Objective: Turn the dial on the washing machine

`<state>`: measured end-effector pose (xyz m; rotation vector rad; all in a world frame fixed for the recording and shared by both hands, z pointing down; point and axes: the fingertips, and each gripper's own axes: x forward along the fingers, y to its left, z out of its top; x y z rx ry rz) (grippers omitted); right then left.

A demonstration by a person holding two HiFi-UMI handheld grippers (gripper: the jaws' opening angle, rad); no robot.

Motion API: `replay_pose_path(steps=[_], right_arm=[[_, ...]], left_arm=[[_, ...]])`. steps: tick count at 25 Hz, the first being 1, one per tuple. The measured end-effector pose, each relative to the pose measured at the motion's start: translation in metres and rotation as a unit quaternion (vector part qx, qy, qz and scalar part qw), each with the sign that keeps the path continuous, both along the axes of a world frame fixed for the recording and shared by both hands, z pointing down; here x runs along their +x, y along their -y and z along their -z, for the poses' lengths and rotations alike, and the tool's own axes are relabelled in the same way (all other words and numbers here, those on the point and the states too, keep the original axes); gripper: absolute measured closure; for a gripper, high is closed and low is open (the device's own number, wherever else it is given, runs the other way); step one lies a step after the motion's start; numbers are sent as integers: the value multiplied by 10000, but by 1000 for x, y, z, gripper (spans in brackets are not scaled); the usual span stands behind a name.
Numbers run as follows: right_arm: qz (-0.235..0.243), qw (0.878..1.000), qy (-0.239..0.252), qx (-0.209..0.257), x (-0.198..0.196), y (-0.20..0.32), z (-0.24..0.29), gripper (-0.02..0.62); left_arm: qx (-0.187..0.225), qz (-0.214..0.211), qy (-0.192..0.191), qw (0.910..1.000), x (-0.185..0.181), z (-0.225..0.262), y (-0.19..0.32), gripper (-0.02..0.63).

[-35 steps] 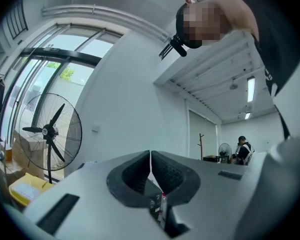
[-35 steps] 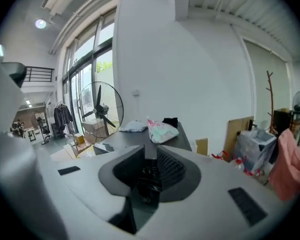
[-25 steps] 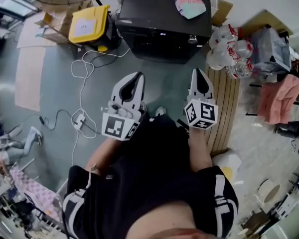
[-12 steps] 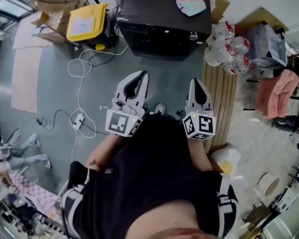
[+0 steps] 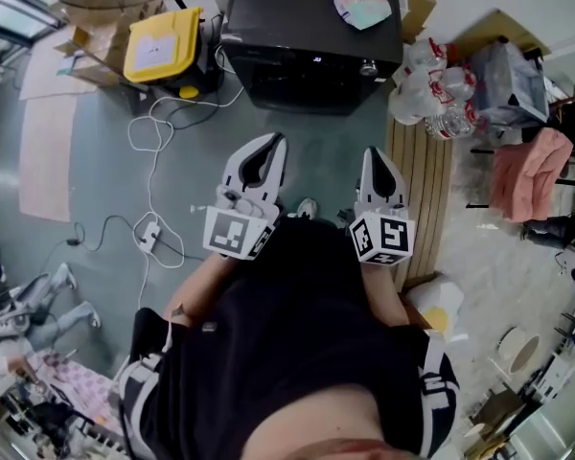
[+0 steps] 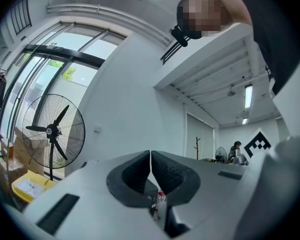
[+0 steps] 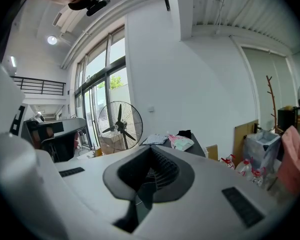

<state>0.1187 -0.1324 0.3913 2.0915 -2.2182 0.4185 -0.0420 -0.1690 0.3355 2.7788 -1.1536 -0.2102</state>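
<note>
Work on the dial (image 5: 368,67) looks not yet begun. The small silvery knob sits at the front right corner of the black washing machine (image 5: 307,27), which stands on the floor well ahead of the person. Both tools are held close to the person's waist, pointing toward the machine but well apart from it. The left gripper (image 5: 271,145) has its jaws clenched on nothing, and the right gripper (image 5: 379,153) likewise, pads pressed together and empty. Reaching, gripping and turning the dial are all left to do, I'd judge.
</note>
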Motion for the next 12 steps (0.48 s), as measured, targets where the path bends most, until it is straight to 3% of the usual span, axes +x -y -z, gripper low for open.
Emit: replay_pose_path(steps=[12], right_arm=[[-17,10000,-19,2,-1,-1,4,571]], left_arm=[[-64,-21,-90,9999,0,6,-1,578]])
